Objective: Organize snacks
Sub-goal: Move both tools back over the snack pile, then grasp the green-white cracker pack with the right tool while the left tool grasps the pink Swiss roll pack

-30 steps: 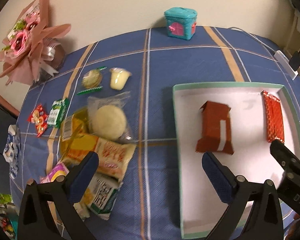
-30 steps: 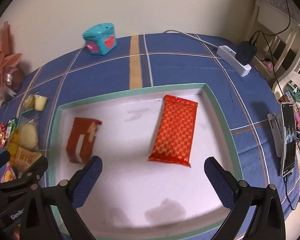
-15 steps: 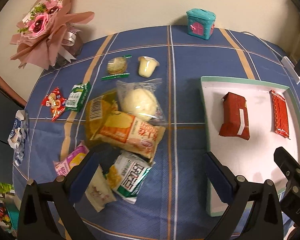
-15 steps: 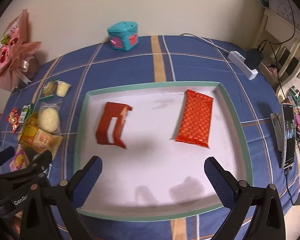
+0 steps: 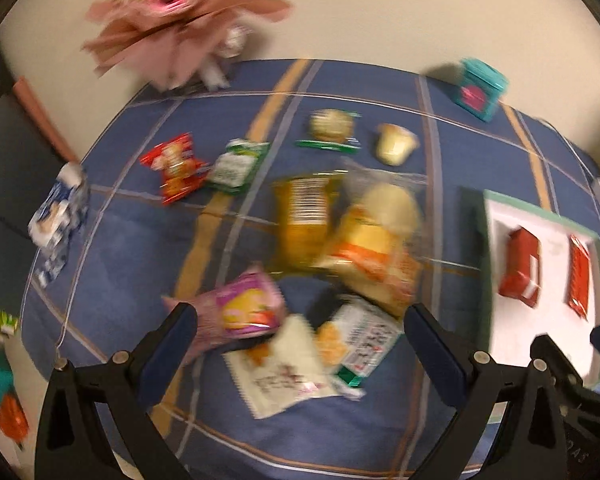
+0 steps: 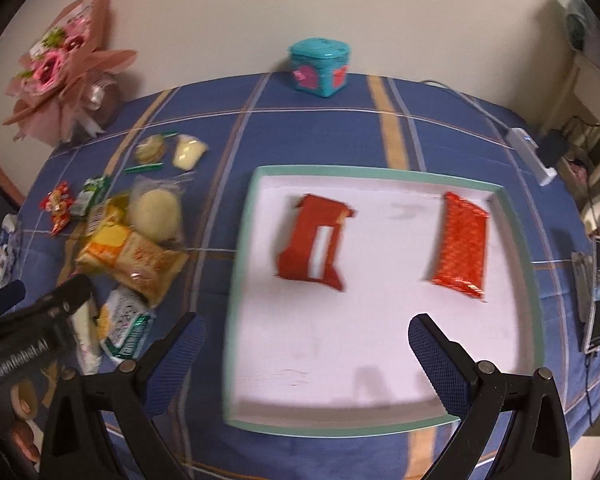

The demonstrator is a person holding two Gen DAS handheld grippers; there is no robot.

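A white tray with a green rim (image 6: pixel 518 240) holds a dark red packet (image 6: pixel 314 240) and an orange-red checked packet (image 6: pixel 462 244); the tray also shows at the right of the left wrist view (image 5: pixel 540 210). A pile of snack packets lies left of it: a pink packet (image 5: pixel 246 306), a white packet (image 5: pixel 284 368), a green-and-white packet (image 5: pixel 360 340), an orange packet (image 5: pixel 374 258), a yellow packet (image 5: pixel 302 216). My left gripper (image 5: pixel 302 354) is open and empty above the pile's near end. My right gripper (image 6: pixel 306 360) is open and empty over the tray's near edge.
Small snacks lie farther back: a red candy packet (image 5: pixel 174 166), a green packet (image 5: pixel 238 164), a round biscuit (image 5: pixel 330 124), a jelly cup (image 5: pixel 394 144). A pink bouquet (image 5: pixel 180 12) and a teal tin (image 6: pixel 320 66) stand by the wall. A power strip (image 6: pixel 534 154) and a phone (image 6: pixel 598 292) are at the right.
My left gripper has swung left, from the tray to above the snack pile. My right gripper has pulled back and left, so the whole tray and the pile show. Both stay open.
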